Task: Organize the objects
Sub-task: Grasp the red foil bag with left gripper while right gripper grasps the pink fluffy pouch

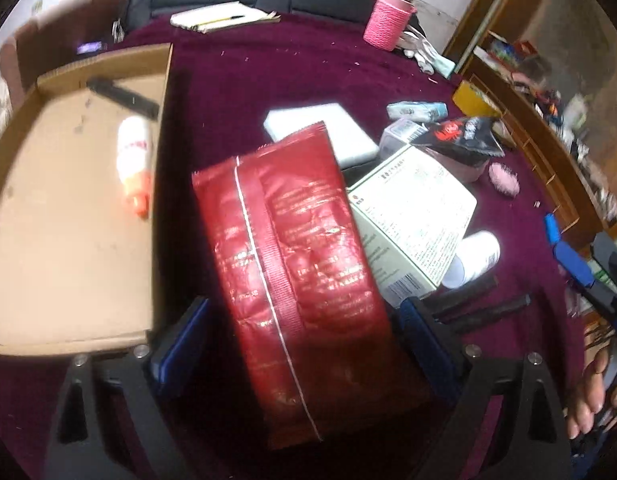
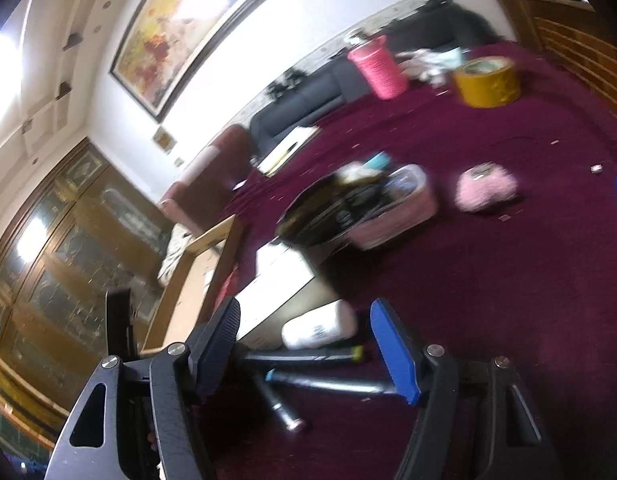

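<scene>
Red foil pouch (image 1: 296,272), crinkled and printed with pale text, sits clenched between the blue pads of my left gripper (image 1: 304,344), raised above the maroon tablecloth (image 1: 308,76). To its left lies the shallow brown cardboard tray (image 1: 60,248), holding a white bottle with an orange cap (image 1: 134,160) and a flat black bar (image 1: 122,96). To the right of the pouch rests a white-and-green printed carton (image 1: 412,216), with a white cylindrical bottle (image 1: 474,256) just beyond it. My right gripper (image 2: 304,344) hangs spread and grasping nothing, over several dark pens (image 2: 308,376) lying on the cloth. Far across the table stand a pink knitted cup (image 2: 378,66) and a yellow tape roll (image 2: 488,82).
</scene>
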### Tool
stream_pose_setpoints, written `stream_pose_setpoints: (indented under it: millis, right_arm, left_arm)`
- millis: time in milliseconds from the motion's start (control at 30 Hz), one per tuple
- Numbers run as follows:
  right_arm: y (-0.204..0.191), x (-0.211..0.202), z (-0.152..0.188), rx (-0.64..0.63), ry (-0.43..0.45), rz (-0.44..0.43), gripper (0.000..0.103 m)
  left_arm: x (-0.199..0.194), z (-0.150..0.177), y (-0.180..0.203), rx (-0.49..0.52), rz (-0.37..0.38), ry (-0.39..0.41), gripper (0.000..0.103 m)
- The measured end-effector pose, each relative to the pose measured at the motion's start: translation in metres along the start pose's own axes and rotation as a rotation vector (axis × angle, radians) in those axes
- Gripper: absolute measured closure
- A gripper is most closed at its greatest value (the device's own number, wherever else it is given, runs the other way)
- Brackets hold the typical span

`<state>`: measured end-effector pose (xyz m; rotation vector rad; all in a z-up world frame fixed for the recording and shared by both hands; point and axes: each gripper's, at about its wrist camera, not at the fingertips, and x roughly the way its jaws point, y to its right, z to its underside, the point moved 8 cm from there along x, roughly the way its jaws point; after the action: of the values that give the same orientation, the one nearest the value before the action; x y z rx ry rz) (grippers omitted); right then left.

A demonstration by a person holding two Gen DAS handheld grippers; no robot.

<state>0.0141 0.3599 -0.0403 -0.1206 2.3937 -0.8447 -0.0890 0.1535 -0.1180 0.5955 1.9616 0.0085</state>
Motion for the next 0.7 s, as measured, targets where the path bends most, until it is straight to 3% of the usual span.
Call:
stream_pose_setpoints:
  millis: [100,133,167,267,400,533,600,700]
  right_arm:
    - [0.018,-0.006,-0.021,0.032,0.026,0.1,0.024]
    - [0.025,-0.008,-0.029,0.04,0.034,0.149,0.017]
    - [0.032,-0.007,-0.034,0.045,0.03,0.188,0.014]
    - [0.056,-0.001,-0.057,0.076,0.034,0.285,0.014]
    - [0.091,0.021,-0.079,0.128,0.016,0.374,0.014]
    - [0.118,0.057,-0.088,0.061,-0.046,0.523,0.016]
    - [0.131,0.068,-0.086,0.029,-0.083,0.608,0.023]
    - [0.143,0.079,-0.081,0.004,-0.092,0.631,0.039]
  left_arm:
    - [0.003,-0.003,-0.003,-0.028,0.032,0.026,0.01]
    - [0.003,-0.003,-0.002,-0.015,0.013,0.041,0.016]
    - [0.002,-0.002,-0.002,0.003,-0.022,0.065,0.028]
    - [-0.001,0.0,0.0,0.013,-0.009,0.08,0.042]
    - [-0.004,0.002,0.0,0.016,-0.002,0.09,0.044]
    - [-0.003,0.002,0.0,0.03,-0.001,0.091,0.044]
    - [-0.003,0.002,0.001,0.031,-0.003,0.089,0.044]
    - [0.0,0.001,0.004,0.05,-0.019,0.091,0.044]
